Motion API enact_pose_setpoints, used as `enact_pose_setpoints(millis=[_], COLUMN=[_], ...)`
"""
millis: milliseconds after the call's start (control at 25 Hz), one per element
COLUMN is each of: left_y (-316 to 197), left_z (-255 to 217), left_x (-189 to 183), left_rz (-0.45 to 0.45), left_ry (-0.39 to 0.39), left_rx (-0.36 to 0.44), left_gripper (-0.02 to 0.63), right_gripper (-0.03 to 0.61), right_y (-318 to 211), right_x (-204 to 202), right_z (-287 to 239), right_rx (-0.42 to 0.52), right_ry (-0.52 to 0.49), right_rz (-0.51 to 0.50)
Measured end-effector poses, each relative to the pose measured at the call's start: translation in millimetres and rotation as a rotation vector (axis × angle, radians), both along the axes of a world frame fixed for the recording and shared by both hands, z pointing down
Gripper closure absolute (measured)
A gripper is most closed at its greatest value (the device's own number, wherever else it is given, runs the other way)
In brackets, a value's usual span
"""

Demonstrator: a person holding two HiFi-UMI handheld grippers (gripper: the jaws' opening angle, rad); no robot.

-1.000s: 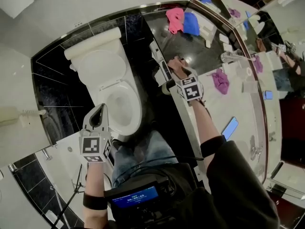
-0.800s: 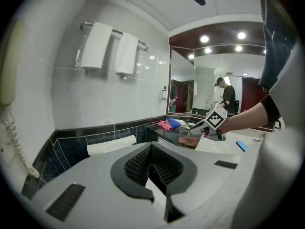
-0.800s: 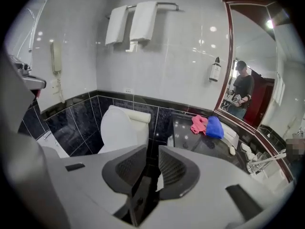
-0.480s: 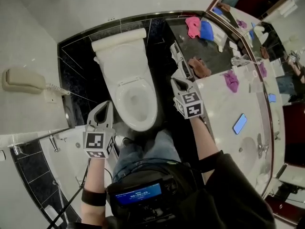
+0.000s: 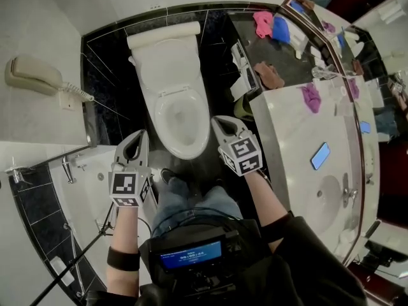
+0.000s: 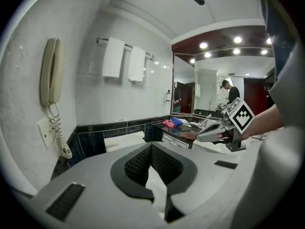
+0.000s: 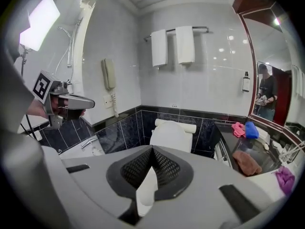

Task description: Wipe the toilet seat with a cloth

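At either side of the toilet seat (image 5: 182, 116), near its front, the left gripper (image 5: 136, 139) and right gripper (image 5: 218, 121) hang with jaws pressed together on nothing. Right of that seat, a brown cloth (image 5: 269, 75) lies on the dark table (image 5: 287, 59), apart from both grippers.

Bathroom, toilet (image 5: 171, 85), washbasin (image 5: 327, 200), hanging towels (image 7: 185, 44), mirror (image 7: 272, 87)

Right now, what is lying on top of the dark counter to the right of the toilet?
On the dark counter lie three cloths: a pink cloth and a blue cloth at the far end, and a brown cloth nearer. Whatever lies under them is covered.
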State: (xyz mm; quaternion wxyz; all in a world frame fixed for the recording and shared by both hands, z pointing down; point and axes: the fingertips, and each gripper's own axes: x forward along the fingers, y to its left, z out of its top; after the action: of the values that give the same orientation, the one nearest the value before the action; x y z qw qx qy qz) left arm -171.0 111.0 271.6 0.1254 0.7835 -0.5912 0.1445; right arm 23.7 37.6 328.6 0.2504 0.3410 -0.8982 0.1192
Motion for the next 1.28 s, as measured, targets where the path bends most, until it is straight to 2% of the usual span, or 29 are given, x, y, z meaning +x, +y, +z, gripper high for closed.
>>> enact_pose_setpoints(millis=[320,560,640,760,880,1080,1280], left_y=[41.4,63.2,66.6,66.9,62.3,56.7,51.8], left_z=[23.8,79.8,111.4,164.9,212.5,291.2,363.5], left_x=[58.2,92.3,99.6,105.1,113.0,118.6,127.4], left_rz=[-0.048,-0.06,-0.047,-0.032,-0.004,-0.012,-0.003], left_ry=[-0.022,-0.015,-0.031,-0.071,-0.116,-0.095,-0.077], left_rx=[-0.035,-0.08,-0.107,-0.139,-0.14,-0.152,-0.183], left_gripper=[0.614,0.614,0.614,0.614,0.614,0.614,0.614], right_gripper=[0.561,0.56,0.558,0.518,0.438,0.359,0.35], right_y=[40.7,59.5,59.1,56.7,58.2,60.8,60.7], right_x=[56.3,88.4,93.5,94.6,91.5,84.0,75.6], right_z=[46.1,114.1,146.6,204.7,272.4,386.8,473.8], right_rx=[-0.114,-0.222,-0.247,-0.296,-0.367,-0.508,-0.643], right_ry=[-0.07,-0.087,-0.095,-0.119,-0.149,-0.221,-0.335], right_rz=[-0.031,-0.016,-0.002,0.008,0.014,0.074,0.174])
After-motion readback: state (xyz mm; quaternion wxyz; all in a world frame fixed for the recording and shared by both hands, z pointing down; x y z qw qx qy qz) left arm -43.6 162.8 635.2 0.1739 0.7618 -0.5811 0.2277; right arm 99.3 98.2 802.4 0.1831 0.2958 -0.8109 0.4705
